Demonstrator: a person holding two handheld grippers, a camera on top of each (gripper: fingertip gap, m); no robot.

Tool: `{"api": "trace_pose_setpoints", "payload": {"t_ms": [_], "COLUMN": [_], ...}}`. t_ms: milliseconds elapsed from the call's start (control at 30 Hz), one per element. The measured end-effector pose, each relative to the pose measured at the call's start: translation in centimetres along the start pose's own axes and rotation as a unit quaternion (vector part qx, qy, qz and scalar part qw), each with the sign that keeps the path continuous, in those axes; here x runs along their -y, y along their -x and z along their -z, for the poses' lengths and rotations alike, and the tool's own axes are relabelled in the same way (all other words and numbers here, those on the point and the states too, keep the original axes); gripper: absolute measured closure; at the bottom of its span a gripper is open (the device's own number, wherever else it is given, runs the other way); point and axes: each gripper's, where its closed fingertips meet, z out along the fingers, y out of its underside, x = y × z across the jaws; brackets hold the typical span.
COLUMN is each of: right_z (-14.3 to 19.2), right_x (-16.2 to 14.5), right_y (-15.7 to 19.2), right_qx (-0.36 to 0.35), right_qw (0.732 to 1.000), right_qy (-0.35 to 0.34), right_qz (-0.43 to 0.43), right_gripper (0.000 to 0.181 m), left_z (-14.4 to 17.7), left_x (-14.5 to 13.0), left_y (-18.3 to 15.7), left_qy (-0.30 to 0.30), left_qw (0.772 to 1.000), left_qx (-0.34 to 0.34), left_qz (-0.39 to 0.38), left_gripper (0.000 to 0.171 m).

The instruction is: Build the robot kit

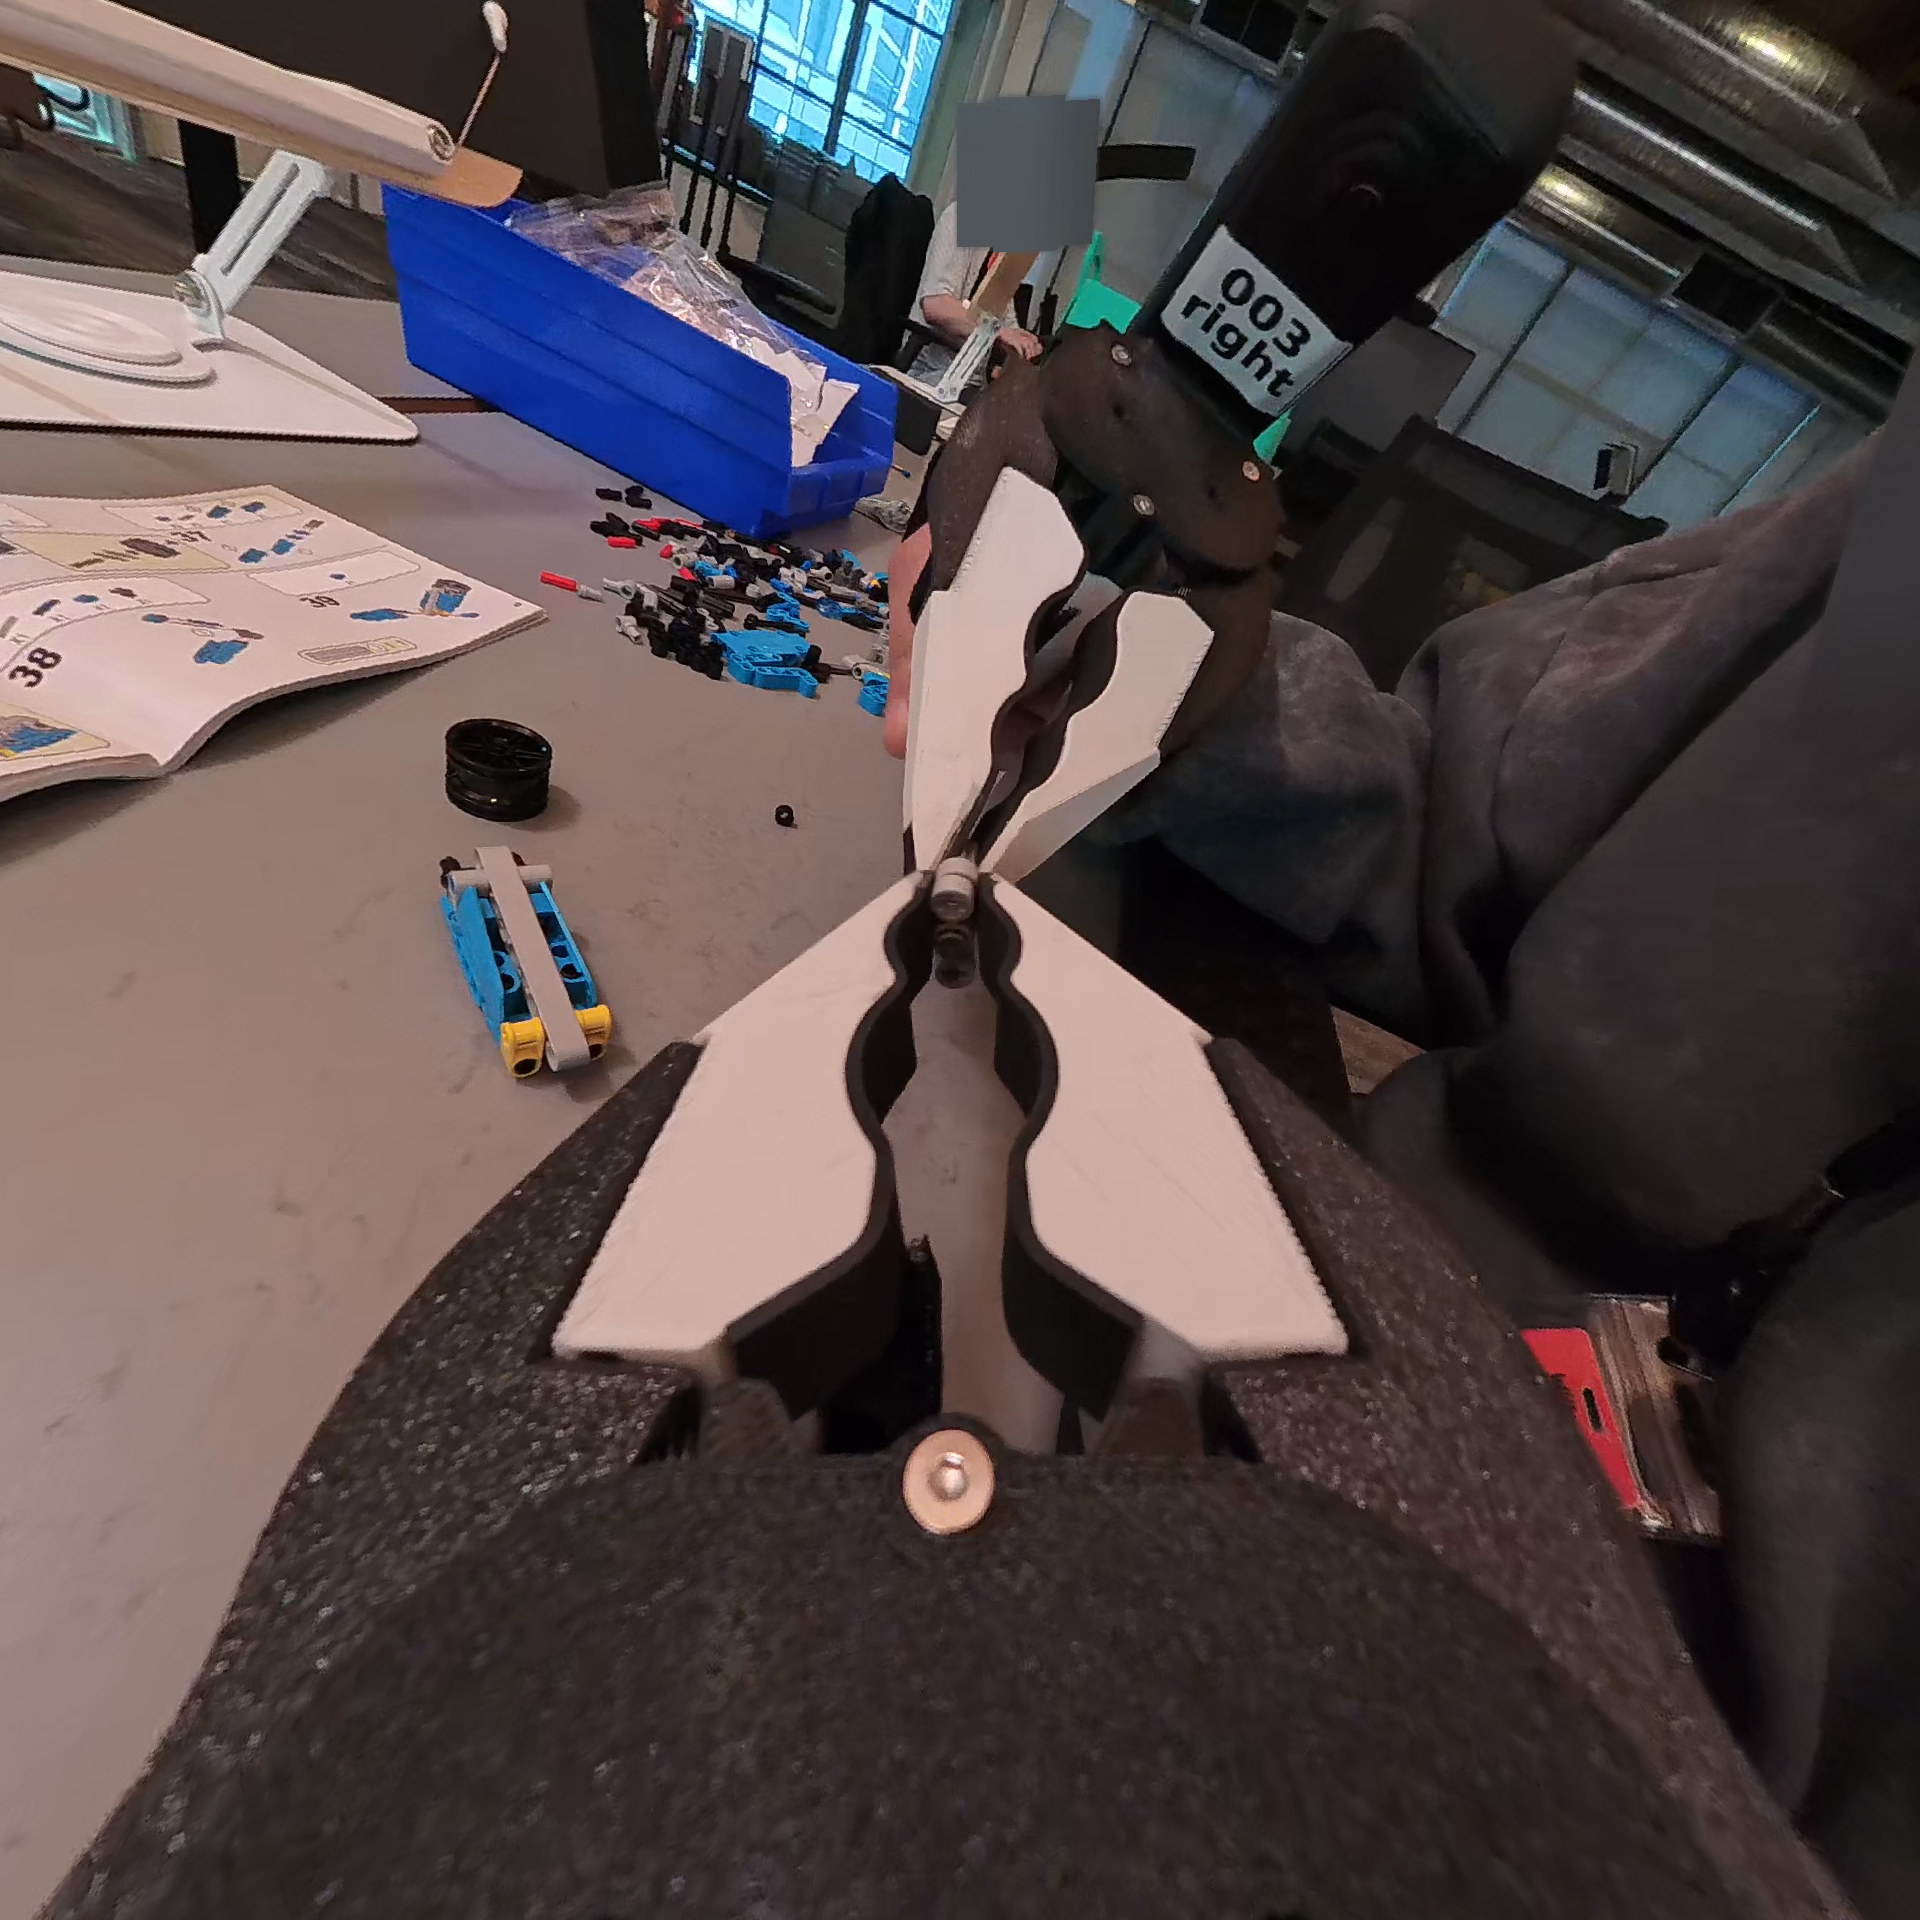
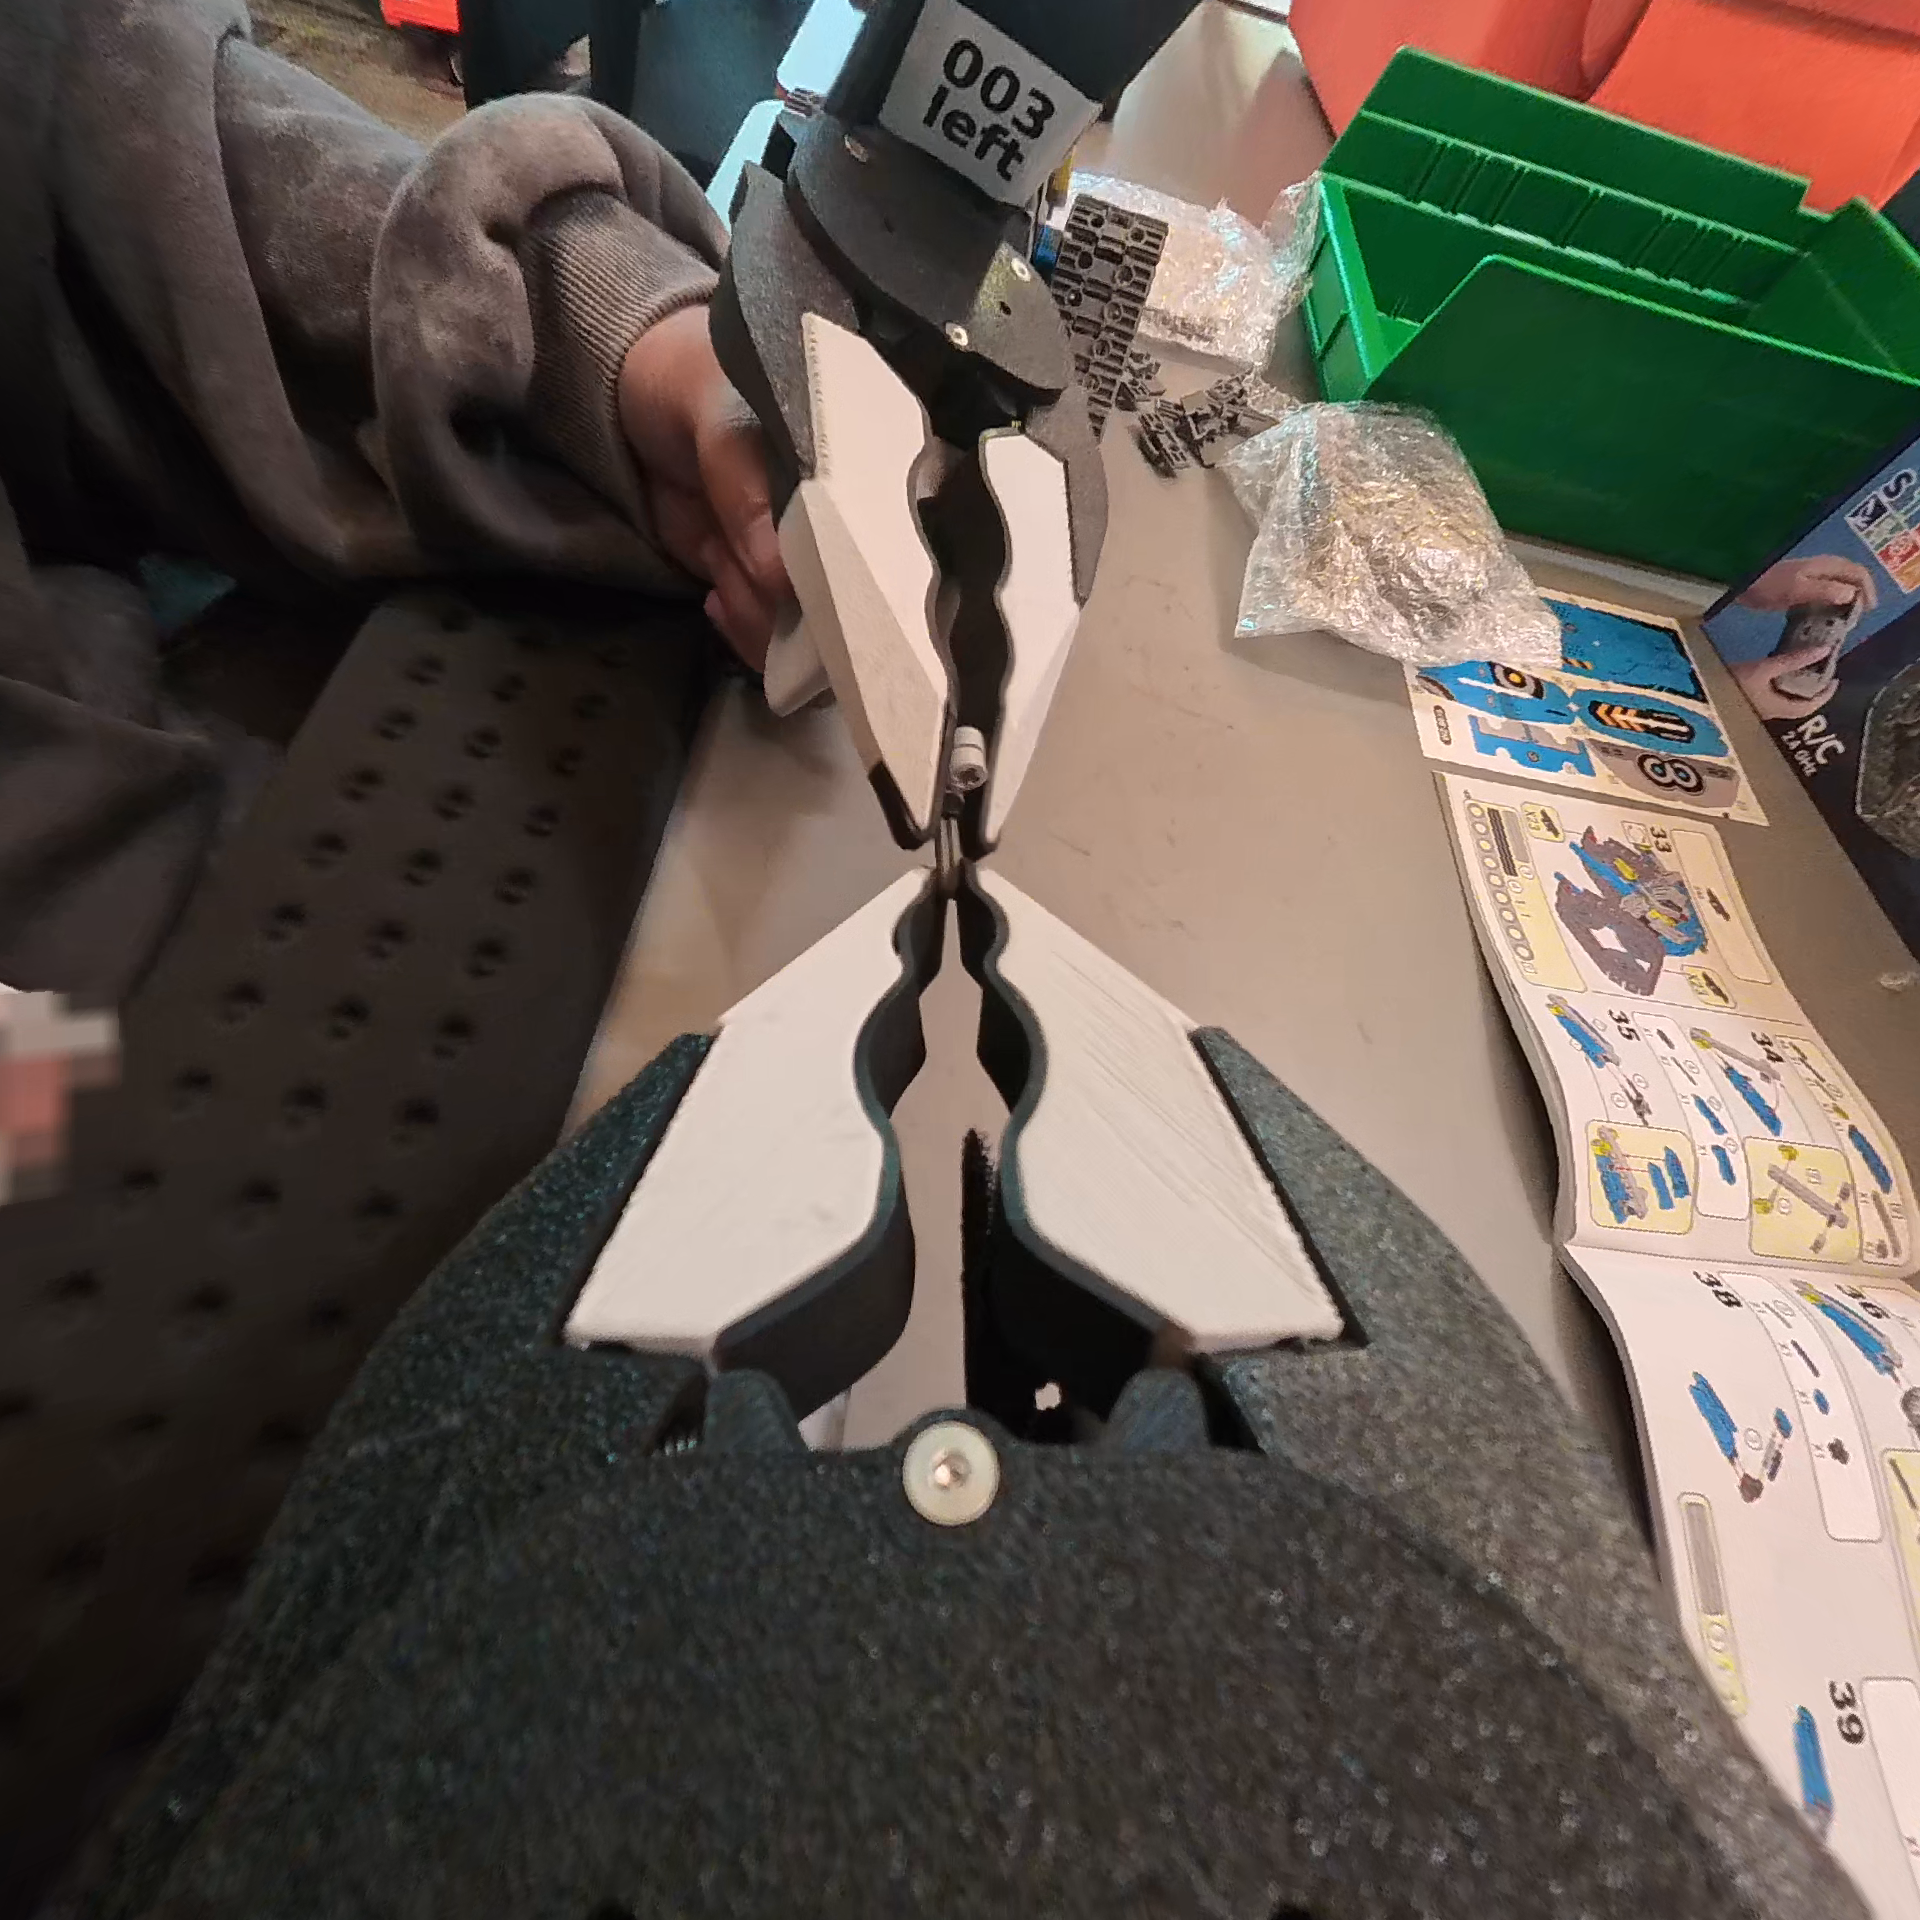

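Soft, even indoor light with daylight from the windows (image 1: 831, 83) behind; shadows on the desk (image 1: 260, 1143) are faint. Both views bend strongly at the edges. The near tongs' bodies are slightly blurred; the desk shows mild sheen.

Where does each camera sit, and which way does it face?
Left wrist view: on the left hand-held gripper, facing along its white fingers across the grey table toward the blue plastic bin; grey sleeve shows.
Right wrist view: on the right hand-held gripper, facing the green plastic bin; hand shows.
Shared: small grey connector pin held tip to tip.
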Motion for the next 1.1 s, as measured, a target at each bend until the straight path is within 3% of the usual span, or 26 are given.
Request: {"api": "trace_pose_setpoints", "payload": {"t_ms": [400, 433, 500, 600, 700, 867, 967, 1100], "right_z": [-0.3, -0.2, 0.0, 0.2, 0.1, 0.9, 1.2, 1.3], "right_x": [-1.8, -1.9, -2.6, -3.7, -3.2, -1.8, -1.2, -0.7], "right_y": [-0.2, -0.3, -0.7, -0.8, -0.4, -0.3, -0.2, 0.1], "right_qx": [0.033, 0.035, 0.023, 0.016, 0.015, 0.024, 0.032, 0.038], "right_qw": [0.998, 0.998, 0.998, 0.997, 0.998, 0.999, 0.999, 0.999], "right_qy": [0.010, 0.013, 0.032, 0.066, 0.062, 0.017, -0.003, -0.015], "right_qz": [-0.045, -0.052, -0.044, -0.032, -0.012, -0.018, -0.022, -0.021], "right_gripper": [0.179, 0.179, 0.178, 0.178, 0.178, 0.178, 0.178, 0.178], "left_z": [-0.6, -0.6, -0.6, -0.8, -1.2, -0.7, -0.6, -0.7], "left_x": [-1.3, -1.3, -1.3, -1.6, -1.9, -0.9, -0.6, -0.6], "left_y": [0.9, 1.1, 1.2, 1.2, 1.2, 0.6, 0.1, -0.3], "left_qy": [0.030, 0.031, 0.029, 0.038, 0.050, 0.021, 0.010, 0.011], "left_qw": [1.000, 0.999, 0.999, 0.999, 0.998, 1.000, 1.000, 1.000], "left_qx": [0.006, 0.015, 0.026, 0.030, 0.029, 0.006, -0.006, -0.020], "left_qz": [-0.002, -0.004, -0.006, -0.016, -0.016, -0.009, -0.010, 0.000], "left_gripper": [0.164, 0.161, 0.138, 0.131, 0.135, 0.162, 0.163, 0.152]}}
